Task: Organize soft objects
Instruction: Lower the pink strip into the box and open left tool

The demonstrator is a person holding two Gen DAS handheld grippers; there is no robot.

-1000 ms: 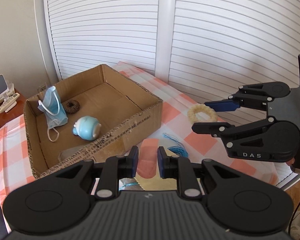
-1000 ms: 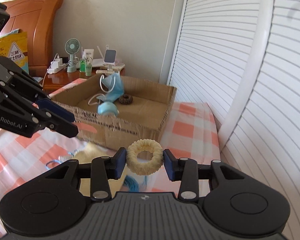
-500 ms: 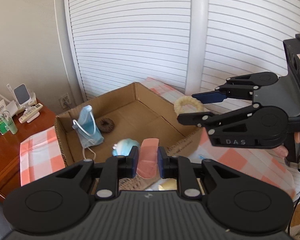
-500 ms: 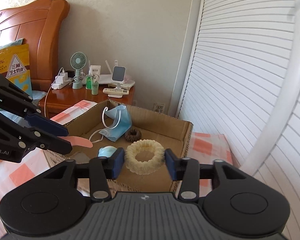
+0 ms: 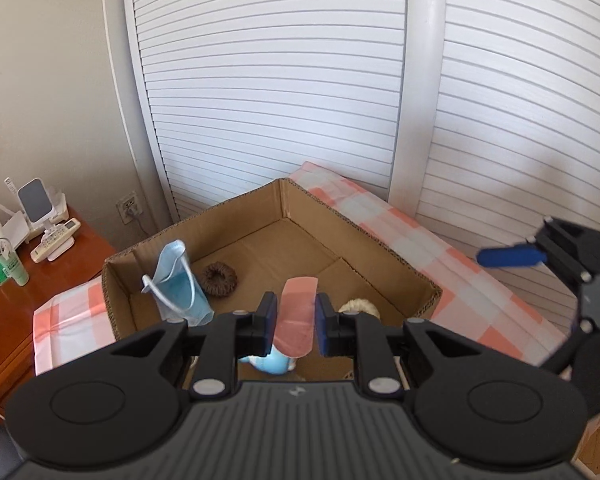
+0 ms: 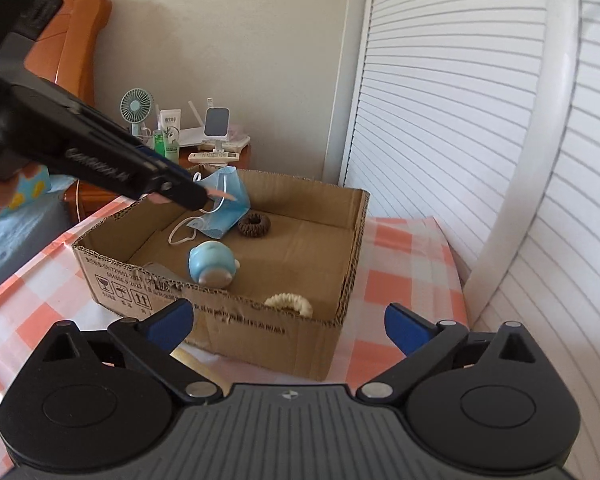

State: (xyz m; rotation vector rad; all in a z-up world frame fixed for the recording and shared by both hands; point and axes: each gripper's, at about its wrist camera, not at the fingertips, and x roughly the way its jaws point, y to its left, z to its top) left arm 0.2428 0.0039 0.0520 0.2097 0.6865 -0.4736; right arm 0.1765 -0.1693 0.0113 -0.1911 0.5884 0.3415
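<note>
A cardboard box (image 6: pixel 260 332) stands on the checked cloth and holds a blue face mask (image 6: pixel 228 208), a brown scrunchie (image 6: pixel 254 225), a light blue soft toy (image 6: pixel 212 264) and a cream ring (image 6: pixel 288 303) at its near wall. My left gripper (image 5: pixel 293 318) is shut on a flat pink pad (image 5: pixel 296 322) and holds it above the box. It also shows in the right wrist view (image 6: pixel 216 196) over the mask. My right gripper (image 6: pixel 288 322) is open and empty, just outside the box's near wall. The ring also shows in the left wrist view (image 5: pixel 360 306).
White louvred doors (image 5: pixel 300 100) stand behind the box. A wooden nightstand (image 5: pixel 4 280) with bottles, a fan (image 6: pixel 137 106) and a remote is beyond the box's left side. A checked cloth (image 6: pixel 408 248) covers the surface.
My right gripper has opened and let go of the cream ring, which now lies in the box. That gripper has drawn back. My left gripper has moved further over the box with the pink pad.
</note>
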